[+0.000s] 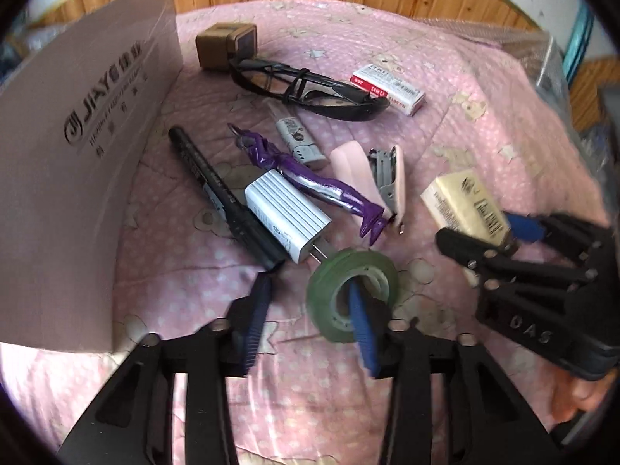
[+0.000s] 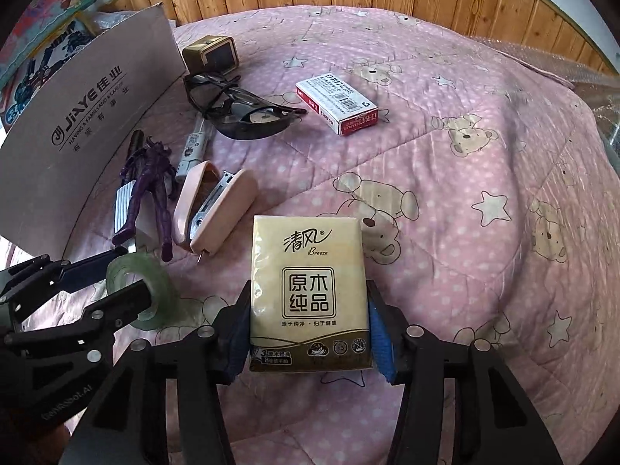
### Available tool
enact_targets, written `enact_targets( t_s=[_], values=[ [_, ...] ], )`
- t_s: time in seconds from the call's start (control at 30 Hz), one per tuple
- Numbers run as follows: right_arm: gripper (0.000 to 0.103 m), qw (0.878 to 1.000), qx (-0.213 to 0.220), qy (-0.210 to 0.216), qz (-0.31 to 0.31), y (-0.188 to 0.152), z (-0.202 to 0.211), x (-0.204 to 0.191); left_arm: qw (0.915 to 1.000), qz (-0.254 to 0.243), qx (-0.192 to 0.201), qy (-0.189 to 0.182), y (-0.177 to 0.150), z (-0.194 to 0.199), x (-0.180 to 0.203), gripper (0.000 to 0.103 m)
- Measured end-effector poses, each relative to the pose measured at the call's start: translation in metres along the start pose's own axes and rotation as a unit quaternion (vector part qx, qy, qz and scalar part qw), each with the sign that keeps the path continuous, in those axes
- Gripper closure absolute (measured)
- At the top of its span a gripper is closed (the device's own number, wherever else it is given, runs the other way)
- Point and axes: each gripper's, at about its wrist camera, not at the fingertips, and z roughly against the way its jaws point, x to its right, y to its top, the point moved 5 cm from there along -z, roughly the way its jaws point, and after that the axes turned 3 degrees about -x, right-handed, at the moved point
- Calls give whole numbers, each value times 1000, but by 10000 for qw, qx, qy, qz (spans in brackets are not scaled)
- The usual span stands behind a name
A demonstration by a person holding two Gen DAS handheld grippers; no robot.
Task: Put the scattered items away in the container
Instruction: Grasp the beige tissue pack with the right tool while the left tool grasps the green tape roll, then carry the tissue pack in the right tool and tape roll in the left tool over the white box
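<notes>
The tissue pack (image 2: 308, 298) is gripped in the right gripper (image 2: 308, 333), its short sides pinched between the closed jaws and its long axis running straight ahead toward twelve o'clock. The tape roll (image 1: 350, 294) is hooked on one finger of the left gripper (image 1: 306, 321), whose jaws stand apart; no squeeze on it is seen. From both grippers the box (image 1: 77, 162) lies at about ten o'clock, nearer the left gripper, with only its outer wall seen and its opening hidden. Between lie the charger (image 1: 286, 217), marker (image 1: 221, 193), figure (image 1: 310, 182) and stapler (image 2: 213, 209); farthest on the bed (image 2: 445, 162) are the glasses (image 2: 240, 112), staple box (image 2: 337, 106) and cube (image 2: 211, 54).
</notes>
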Motion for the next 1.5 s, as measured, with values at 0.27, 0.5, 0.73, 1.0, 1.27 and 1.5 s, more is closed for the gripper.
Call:
enact_targets(
  t_s=[0.27,0.5,0.73,1.0,1.27,1.5],
  values=[
    [50,9975,52,496,-500,3,7,8,9979,429,82,-488,1,10,-11,89],
    [50,9938,128,961,-544,1,23,-9,9971,431,303,-554,-4,40,-9,89],
    [50,9930,156,1117,-359,-3,29,-25,9954,544,559,-551,-10,70,-26,89],
    [50,9947,215,1009,27,-9,51,-52,9907,704,926,-706,-18,110,-53,89],
    [50,9936,283,1009,429,-20,82,-88,9843,924,1264,-817,-12,147,-81,89],
    [50,9915,524,939,735,-10,115,-108,9774,1178,1547,-834,-2,171,-111,89]
  ],
)
